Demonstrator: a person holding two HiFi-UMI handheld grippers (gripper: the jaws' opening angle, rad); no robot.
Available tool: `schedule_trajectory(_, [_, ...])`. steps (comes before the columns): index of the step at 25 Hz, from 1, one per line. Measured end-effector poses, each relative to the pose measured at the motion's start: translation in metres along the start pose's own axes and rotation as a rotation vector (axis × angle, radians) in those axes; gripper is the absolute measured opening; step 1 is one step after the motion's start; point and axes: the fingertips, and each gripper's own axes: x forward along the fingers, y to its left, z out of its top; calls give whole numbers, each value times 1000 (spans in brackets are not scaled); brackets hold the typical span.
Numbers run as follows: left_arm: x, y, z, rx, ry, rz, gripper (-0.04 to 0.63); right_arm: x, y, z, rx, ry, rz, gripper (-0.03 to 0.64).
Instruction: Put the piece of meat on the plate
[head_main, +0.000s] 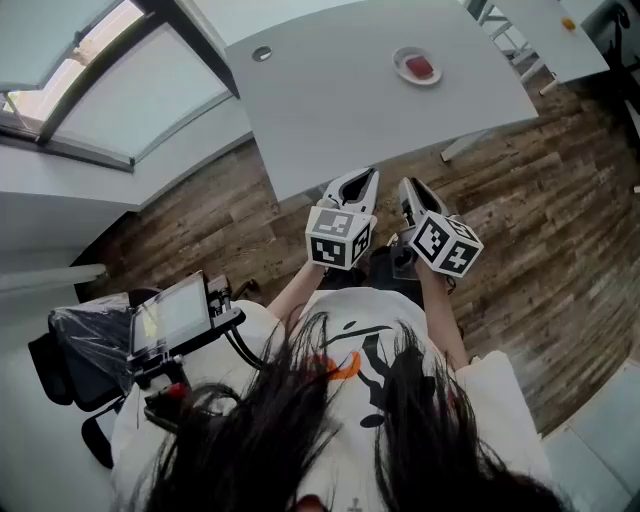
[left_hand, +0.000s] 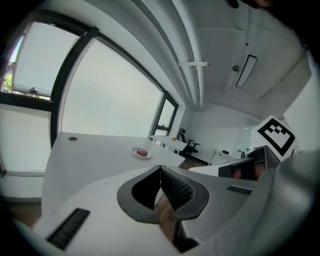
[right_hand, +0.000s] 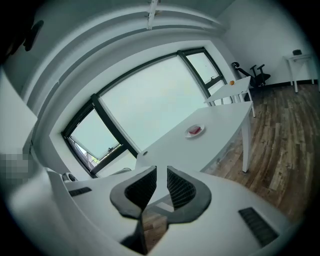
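Reading as done: piece of meat (head_main: 420, 67) lies on the plate (head_main: 404, 54), far side of the white table (head_main: 330, 110). Can't tell who put it there. Left gripper (head_main: 358, 183) and right gripper (head_main: 410, 190) both have jaws together, empty. They're side by side near the body, tilted slightly down, well short of the plate.

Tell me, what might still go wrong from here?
Little: the meat already lies on the plate. If the left gripper or the right gripper, both shut and empty, reached in, it might nudge the small plate across the smooth table or knock the meat off.
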Motion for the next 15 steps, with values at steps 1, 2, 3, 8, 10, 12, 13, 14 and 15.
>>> schedule_trajectory(1, [-1, -2, -2, -8, 3, -4, 6, -5, -1, -2, -1, 1, -8, 69])
schedule_trajectory(2, [-2, -5, -3, -13, 5, -8, 6, -10, -2, -3, -2, 2, -15, 69])
schedule_trajectory(3, [-2, -8, -3, -16, 8, -14, 6, -14, -3, -4, -2, 2, -22, 69])
schedule_trajectory(8, [-3, -25, -9, -12, 28, -41, 6, -27, -6, -8, 14, 2, -34, 69])
schedule_trajectory(10, [-13, -48, -18, -6, 27, -49, 6, -50, -11, -16, 23, -11, -33, 69])
schedule_trajectory(12, [-27, -75, -27, 3, 18, -54, 6, -79, -17, -24, 32, -29, -24, 69])
schedule_trajectory(13, [-31, -82, -29, 3, 12, -50, 6, -86, -17, -26, 34, -32, -16, 69])
schedule_trajectory(14, [-33, -80, -27, -2, 5, -39, 6, -85, -15, -25, 34, -28, -5, 69])
schedule_trajectory(15, [-32, -71, -23, -12, -3, -22, 6, -76, -10, -22, 29, -17, 8, 69])
